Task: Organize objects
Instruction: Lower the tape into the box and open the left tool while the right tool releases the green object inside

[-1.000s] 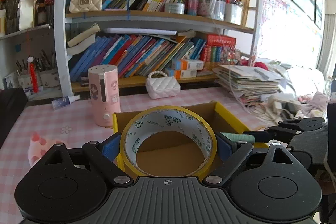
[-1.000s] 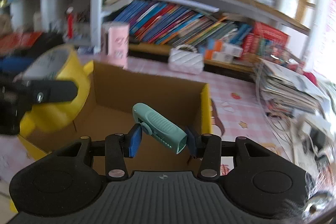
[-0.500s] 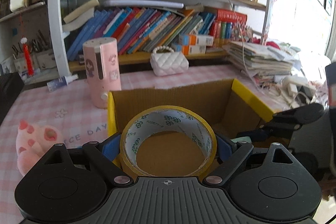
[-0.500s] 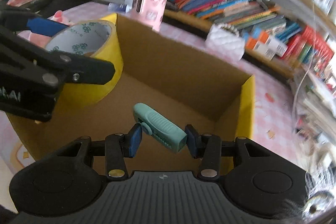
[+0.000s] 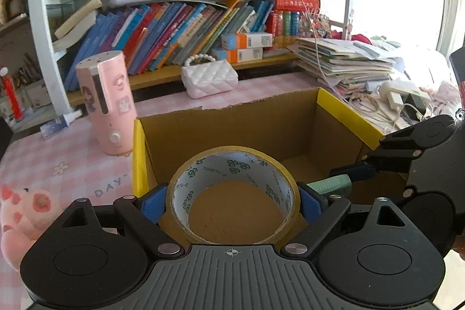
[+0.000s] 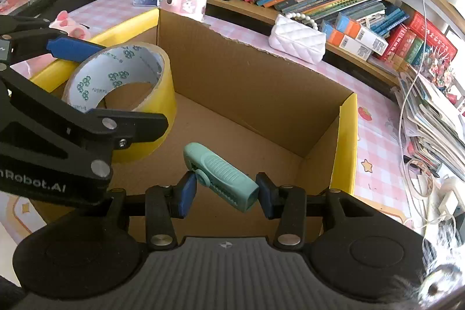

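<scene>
Yellow tape roll (image 5: 232, 193) pinched in my left gripper (image 5: 232, 204), mint-green plastic utility knife (image 6: 221, 177) pinched in my right gripper (image 6: 225, 192), both over open cardboard box (image 6: 261, 83).

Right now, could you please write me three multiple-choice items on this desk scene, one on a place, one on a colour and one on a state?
1. Where does the white quilted purse sit?
A. inside the box
B. on the checked tablecloth beyond the box
C. on the top shelf

2. What colour is the outside of the tape roll?
A. yellow
B. red
C. black

3. What is the state of the right hand-held gripper?
A. open and empty
B. shut on the tape roll
C. shut on the mint-green utility knife

Answers:
1 B: the purse rests on the pink cloth past the far wall of the cardboard box.
2 A: its outer band is yellow; the left hand-held gripper holds it.
3 C: both blue pads press on the knife above the box floor.
</scene>
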Motion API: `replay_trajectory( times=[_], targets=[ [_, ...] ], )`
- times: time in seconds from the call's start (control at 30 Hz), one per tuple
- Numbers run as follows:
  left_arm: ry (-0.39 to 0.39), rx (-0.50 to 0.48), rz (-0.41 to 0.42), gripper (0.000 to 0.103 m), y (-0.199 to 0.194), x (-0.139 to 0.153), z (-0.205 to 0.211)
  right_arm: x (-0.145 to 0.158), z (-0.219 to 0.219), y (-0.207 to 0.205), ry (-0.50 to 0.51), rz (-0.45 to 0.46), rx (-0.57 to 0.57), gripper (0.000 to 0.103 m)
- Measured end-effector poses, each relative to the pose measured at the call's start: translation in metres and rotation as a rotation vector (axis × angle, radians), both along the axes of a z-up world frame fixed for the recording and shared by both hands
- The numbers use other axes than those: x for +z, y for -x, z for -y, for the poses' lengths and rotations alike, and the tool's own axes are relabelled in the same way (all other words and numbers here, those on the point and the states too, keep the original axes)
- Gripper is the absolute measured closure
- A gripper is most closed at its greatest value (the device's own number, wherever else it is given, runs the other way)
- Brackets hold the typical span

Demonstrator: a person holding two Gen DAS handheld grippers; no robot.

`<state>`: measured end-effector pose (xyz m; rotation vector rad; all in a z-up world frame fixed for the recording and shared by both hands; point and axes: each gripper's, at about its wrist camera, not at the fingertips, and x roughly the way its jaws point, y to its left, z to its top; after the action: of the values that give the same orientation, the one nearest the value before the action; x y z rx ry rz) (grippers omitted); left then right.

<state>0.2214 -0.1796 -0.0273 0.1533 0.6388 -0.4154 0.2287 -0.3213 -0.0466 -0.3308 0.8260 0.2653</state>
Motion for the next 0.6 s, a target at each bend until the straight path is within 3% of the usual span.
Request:
replay_trajectory(
  times=[0.33, 0.43, 0.53, 0.6],
  targets=[
    [-0.009, -0.002, -0.007, 0.011, 0.0, 0.001, 0.001, 0.0, 0.0, -0.002, 0.012, 0.006, -0.022, 0.061],
    [0.016, -0.005, 0.005, 0.009, 0.004, 0.004, -0.003, 0.002, -0.001, 0.001, 0.011, 0.027, -0.02, 0.055],
    [0.035, -0.016, 0.045, 0.006, 0.013, 0.013, -0.005, 0.006, 0.0, 0.005, -0.004, 0.044, -0.027, 0.043],
    [0.048, -0.018, 0.069, 0.006, 0.02, 0.019, -0.007, 0.011, 0.0, 0.009, -0.012, 0.071, -0.037, 0.042]
  ],
)
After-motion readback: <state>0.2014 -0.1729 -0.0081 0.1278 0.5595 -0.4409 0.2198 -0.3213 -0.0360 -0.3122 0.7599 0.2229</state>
